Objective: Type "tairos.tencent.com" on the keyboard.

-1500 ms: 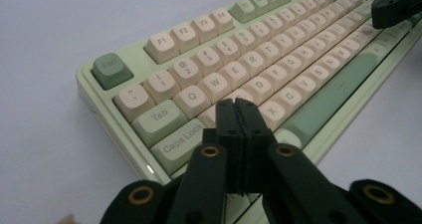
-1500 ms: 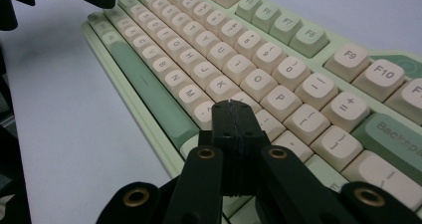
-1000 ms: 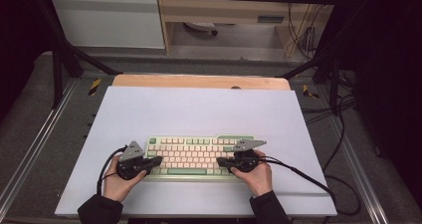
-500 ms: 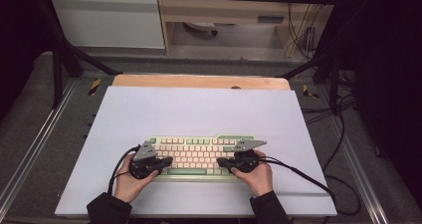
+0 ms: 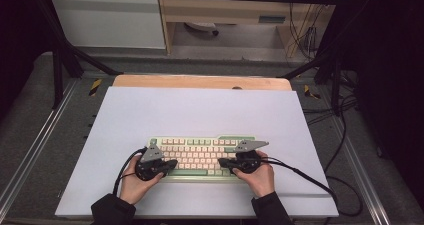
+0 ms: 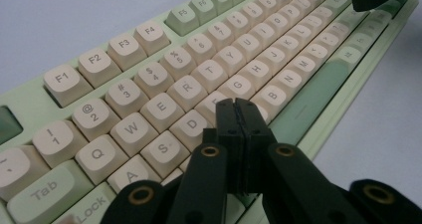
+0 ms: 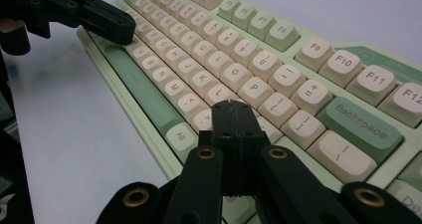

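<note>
High view: green keyboard (image 5: 200, 155) lying near the front edge of the white desk (image 5: 200, 110). Left gripper (image 6: 239, 107) hovering jaws pressed together over the D/F keys; right gripper (image 7: 233, 109) likewise closed empty, above keys near Alt.

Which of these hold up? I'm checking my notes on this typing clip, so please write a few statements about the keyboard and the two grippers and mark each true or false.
1. Both grippers have their jaws closed. True: the left gripper and the right gripper each show their jaws pressed together.
2. The keyboard is black with white keys. False: it has a pale green case with cream keys.
3. The left gripper's tip is over the letter keys near the D key. True.
4. The right gripper is clamped on the Backspace key. False: its shut tip is off to the side of that key, holding nothing.
5. The keyboard lies on the white mat. True.
</note>
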`<move>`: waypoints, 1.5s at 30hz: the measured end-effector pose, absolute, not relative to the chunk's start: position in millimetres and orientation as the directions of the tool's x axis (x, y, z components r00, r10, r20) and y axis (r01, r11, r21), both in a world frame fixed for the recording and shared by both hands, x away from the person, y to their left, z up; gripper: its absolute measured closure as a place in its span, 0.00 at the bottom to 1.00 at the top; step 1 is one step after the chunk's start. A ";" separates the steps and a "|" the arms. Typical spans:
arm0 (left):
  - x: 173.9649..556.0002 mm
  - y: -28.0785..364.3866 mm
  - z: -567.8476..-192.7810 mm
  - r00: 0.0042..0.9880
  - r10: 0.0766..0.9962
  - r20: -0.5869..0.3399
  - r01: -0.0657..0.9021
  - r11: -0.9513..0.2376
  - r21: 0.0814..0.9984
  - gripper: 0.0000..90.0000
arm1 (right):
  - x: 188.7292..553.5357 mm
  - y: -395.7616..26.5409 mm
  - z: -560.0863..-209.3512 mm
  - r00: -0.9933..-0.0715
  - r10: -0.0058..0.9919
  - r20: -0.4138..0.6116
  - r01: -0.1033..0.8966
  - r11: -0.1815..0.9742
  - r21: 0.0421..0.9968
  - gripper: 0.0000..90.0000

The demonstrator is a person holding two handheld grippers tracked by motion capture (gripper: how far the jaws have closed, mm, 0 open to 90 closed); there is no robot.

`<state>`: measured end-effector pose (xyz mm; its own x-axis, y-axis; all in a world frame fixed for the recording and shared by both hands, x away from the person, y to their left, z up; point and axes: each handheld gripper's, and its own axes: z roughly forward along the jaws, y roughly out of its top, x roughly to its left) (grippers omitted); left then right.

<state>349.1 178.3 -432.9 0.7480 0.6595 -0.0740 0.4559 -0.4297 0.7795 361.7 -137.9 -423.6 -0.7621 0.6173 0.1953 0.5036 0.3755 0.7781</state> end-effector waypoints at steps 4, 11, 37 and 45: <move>349.3 176.7 -435.1 0.752 0.654 -0.075 0.457 -0.437 0.775 0.99 | 361.6 -137.5 -424.2 -0.762 0.617 0.195 0.504 0.376 0.777 1.00; 346.0 181.6 -428.9 0.754 0.653 -0.071 0.443 -0.425 0.789 0.99 | 361.1 -138.3 -422.1 -0.762 0.617 0.195 0.499 0.369 0.784 1.00; 339.7 228.0 -424.7 0.701 0.707 -0.093 0.461 -0.350 0.816 0.99 | 374.3 -113.3 -414.3 -0.745 0.643 0.178 0.498 0.359 0.789 1.00; 339.7 228.3 -424.5 0.701 0.706 -0.097 0.462 -0.347 0.816 0.99 | 384.5 -102.6 -420.3 -0.735 0.656 0.169 0.510 0.372 0.776 1.00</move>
